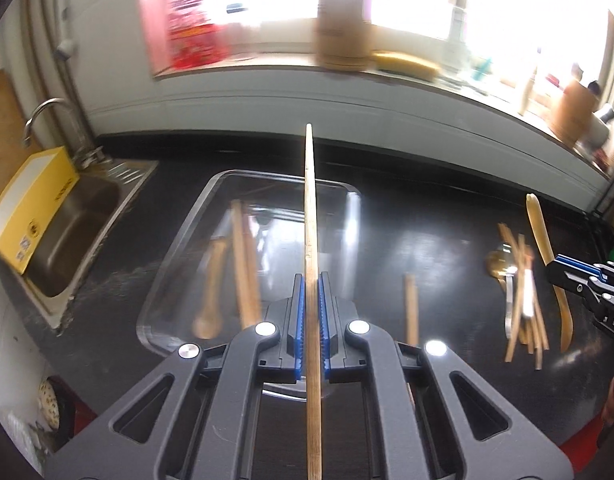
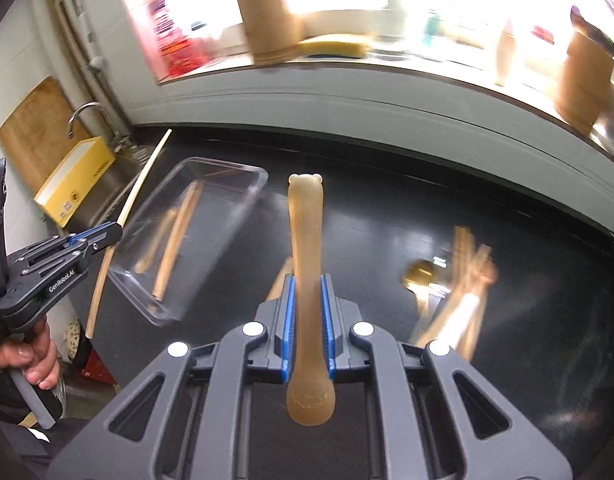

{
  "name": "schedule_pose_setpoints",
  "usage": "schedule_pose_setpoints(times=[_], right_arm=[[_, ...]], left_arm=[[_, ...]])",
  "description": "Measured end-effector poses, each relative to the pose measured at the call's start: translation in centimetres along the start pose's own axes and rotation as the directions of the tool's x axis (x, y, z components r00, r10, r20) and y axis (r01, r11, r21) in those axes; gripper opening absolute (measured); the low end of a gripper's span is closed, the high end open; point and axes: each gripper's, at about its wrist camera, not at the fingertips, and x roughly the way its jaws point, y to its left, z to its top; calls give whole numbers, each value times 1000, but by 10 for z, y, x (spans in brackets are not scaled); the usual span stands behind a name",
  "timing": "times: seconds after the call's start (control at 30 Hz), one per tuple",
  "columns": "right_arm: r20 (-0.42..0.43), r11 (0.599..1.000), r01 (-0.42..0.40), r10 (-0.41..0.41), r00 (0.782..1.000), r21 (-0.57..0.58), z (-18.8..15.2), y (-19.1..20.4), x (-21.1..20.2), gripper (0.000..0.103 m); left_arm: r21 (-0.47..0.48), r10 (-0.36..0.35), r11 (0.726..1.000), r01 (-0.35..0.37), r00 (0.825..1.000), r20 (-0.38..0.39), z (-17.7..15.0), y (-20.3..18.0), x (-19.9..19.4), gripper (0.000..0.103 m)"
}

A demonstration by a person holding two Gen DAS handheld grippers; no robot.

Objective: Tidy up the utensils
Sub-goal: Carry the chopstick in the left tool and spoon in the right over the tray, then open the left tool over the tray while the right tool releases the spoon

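At six o'clock of the left wrist view, the left gripper (image 1: 311,312) clamps a chopstick (image 1: 310,208) above the clear tray (image 1: 211,184). At six o'clock of the right wrist view, the right gripper (image 2: 307,312) grips a wooden spoon (image 2: 306,240); loose utensils (image 2: 463,280) lie at three o'clock.

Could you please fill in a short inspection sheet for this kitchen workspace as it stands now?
Surface: black countertop, glossy.
Job's things: clear tray holding several wooden utensils; loose pile of chopsticks with a metal spoon on the counter to the tray's right.
Clutter: yellow box in the sink.
Grippers: left gripper shut on a chopstick; right gripper shut on a wooden spoon.
Cables: nothing seen.
Surroundings: window sill with a brown canister; cutting board behind the faucet.
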Motion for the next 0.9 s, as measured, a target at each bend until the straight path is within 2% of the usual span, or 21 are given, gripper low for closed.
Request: schedule_pose_setpoints(times=[0.23, 0.4, 0.7, 0.8, 0.9], right_arm=[[-37, 994, -103, 102, 994, -41, 36, 62, 46, 13], [-69, 985, -147, 141, 988, -90, 60, 100, 75, 13], [-156, 982, -184, 175, 972, -46, 84, 117, 132, 13], [-190, 980, -198, 198, 962, 16, 90, 113, 156, 13], [-245, 972, -219, 232, 941, 80, 96, 109, 182, 13]], left_arm=[[-72, 55, 996, -57, 998, -39, 3, 65, 13, 6], [-97, 59, 993, -65, 996, -63, 3, 86, 25, 6], [-121, 37, 991, -52, 992, -119, 6, 99, 64, 6], [-124, 33, 991, -50, 990, -137, 9, 99, 82, 6], [-139, 17, 989, -41, 985, -169, 12, 100, 98, 6]])
